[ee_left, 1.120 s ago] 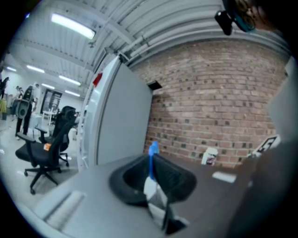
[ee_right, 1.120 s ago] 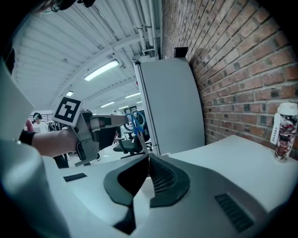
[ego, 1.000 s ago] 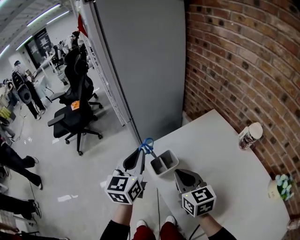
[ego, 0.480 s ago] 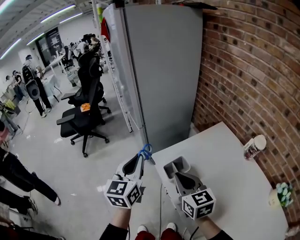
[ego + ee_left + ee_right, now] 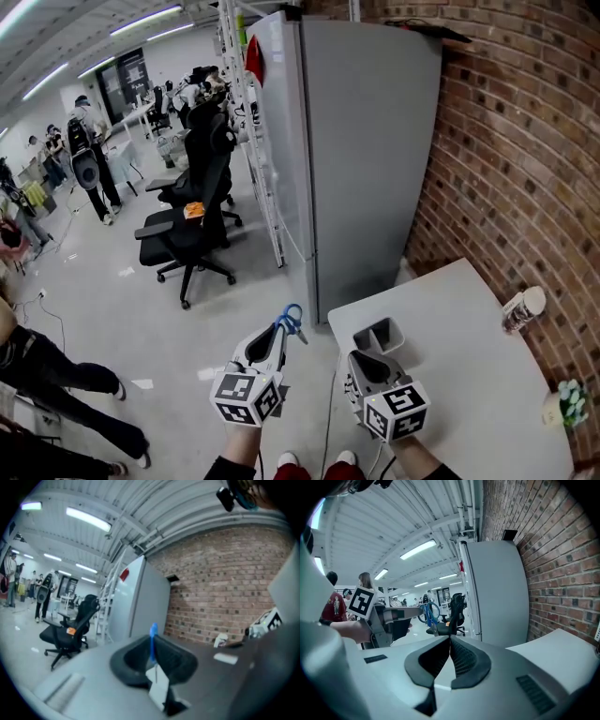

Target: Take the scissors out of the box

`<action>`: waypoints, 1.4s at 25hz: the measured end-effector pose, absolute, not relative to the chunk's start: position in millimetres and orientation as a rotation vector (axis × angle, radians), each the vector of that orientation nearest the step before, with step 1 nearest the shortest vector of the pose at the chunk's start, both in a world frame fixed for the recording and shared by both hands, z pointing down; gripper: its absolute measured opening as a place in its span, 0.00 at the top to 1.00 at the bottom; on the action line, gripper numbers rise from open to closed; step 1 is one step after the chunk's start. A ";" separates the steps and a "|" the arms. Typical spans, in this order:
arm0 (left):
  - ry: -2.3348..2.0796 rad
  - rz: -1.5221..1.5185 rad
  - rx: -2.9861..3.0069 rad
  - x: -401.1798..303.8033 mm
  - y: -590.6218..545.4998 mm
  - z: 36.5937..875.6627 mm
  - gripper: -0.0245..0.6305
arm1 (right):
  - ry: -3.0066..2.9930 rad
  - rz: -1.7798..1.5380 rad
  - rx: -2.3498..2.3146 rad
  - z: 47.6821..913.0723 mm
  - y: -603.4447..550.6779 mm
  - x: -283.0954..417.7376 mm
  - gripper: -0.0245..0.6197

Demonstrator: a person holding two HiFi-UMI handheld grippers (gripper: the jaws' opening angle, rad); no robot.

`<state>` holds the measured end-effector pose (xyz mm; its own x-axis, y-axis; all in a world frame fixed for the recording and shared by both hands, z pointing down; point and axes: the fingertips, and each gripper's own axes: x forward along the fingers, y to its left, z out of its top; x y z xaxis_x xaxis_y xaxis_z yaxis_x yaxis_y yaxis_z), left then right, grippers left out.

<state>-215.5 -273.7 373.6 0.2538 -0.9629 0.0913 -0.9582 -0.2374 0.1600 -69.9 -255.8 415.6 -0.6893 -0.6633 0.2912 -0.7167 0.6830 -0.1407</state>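
Note:
The scissors [image 5: 291,321] have blue handles that stick out past the tips of my left gripper [image 5: 278,334]. That gripper is shut on their blades and holds them over the floor, left of the table's corner. In the left gripper view a blue handle [image 5: 153,637] stands up between the closed jaws. The small grey box [image 5: 381,335] stands at the near-left corner of the white table [image 5: 469,375]. My right gripper [image 5: 362,365] hovers just in front of the box, shut with nothing in it. The right gripper view shows the scissors [image 5: 428,613] off to the left.
A tall grey cabinet [image 5: 366,159] stands behind the table, with a brick wall [image 5: 525,169] along the right. A cup [image 5: 521,309] and a small plant [image 5: 565,401] sit at the table's right edge. Black office chairs [image 5: 192,225] and people stand further off on the left.
My left gripper has carried the scissors leftward, away from the box and off the table's edge. The right gripper has drawn back from the box a little.

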 end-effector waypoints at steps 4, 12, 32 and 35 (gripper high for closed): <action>-1.859 -0.045 2.293 -240.1 -261.2 377.3 0.93 | -2.690 0.354 1.065 415.1 -251.2 -90.7 0.95; -1.939 -0.048 2.203 -287.7 -235.8 387.2 0.93 | -2.700 0.347 0.954 422.7 -239.9 -135.1 0.95; -1.994 0.004 2.069 -346.9 -186.5 424.4 0.93 | -2.711 0.326 0.843 430.4 -226.4 -201.8 0.95; -1.994 0.017 2.055 -352.4 -180.7 433.3 0.93 | -2.711 0.322 0.833 433.3 -224.3 -208.4 0.95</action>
<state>-352.4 -180.7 433.3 0.0489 -0.9786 0.1998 -0.9819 -0.0105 0.1889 -208.4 -224.3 433.3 -0.7922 -0.5109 0.3339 -0.5749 0.8083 -0.1270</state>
